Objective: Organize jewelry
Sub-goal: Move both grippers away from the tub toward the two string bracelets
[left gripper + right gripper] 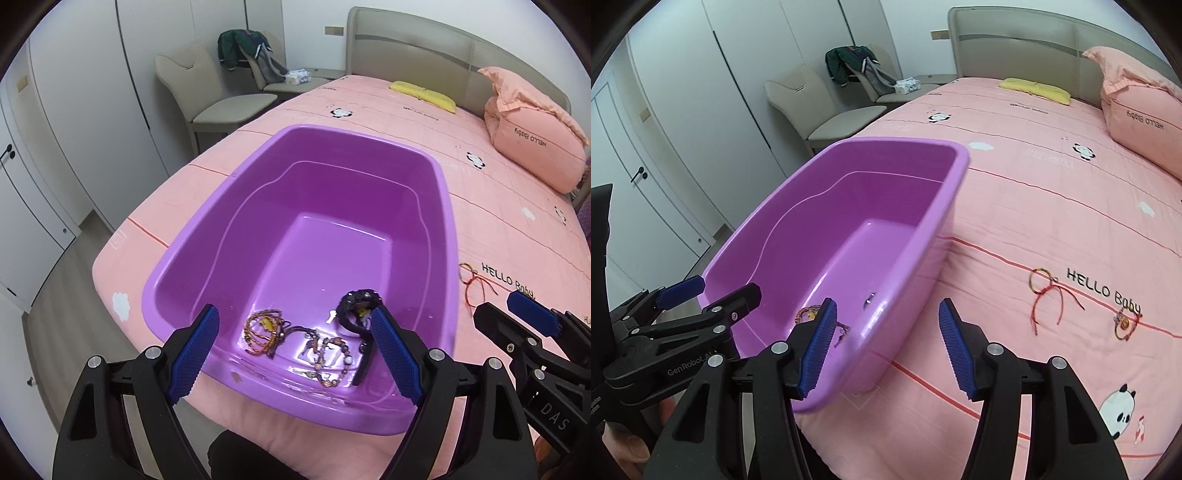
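A purple plastic tub (207, 240) (775, 236) stands on the pink bed. At its near end lie a tangle of gold and beaded bracelets (264, 332), a beaded chain (328, 354) and a black watch (356, 306). My left gripper (295, 354) hovers open over that end of the tub, nothing between its fingers. My right gripper (886, 347) stands open above the tub's right wall and the bedspread, empty. A red string bracelet (1047, 295) (471, 280) and a small beaded bracelet (1124, 323) lie on the bedspread to the right of the tub.
The pink bedspread (1052, 206) spreads out to the right and behind the tub. A pink pillow (532, 136) and a yellow cloth (424, 94) lie near the headboard. Beige chairs (218, 96) with clothes stand beyond the bed's left edge, by white wardrobe doors.
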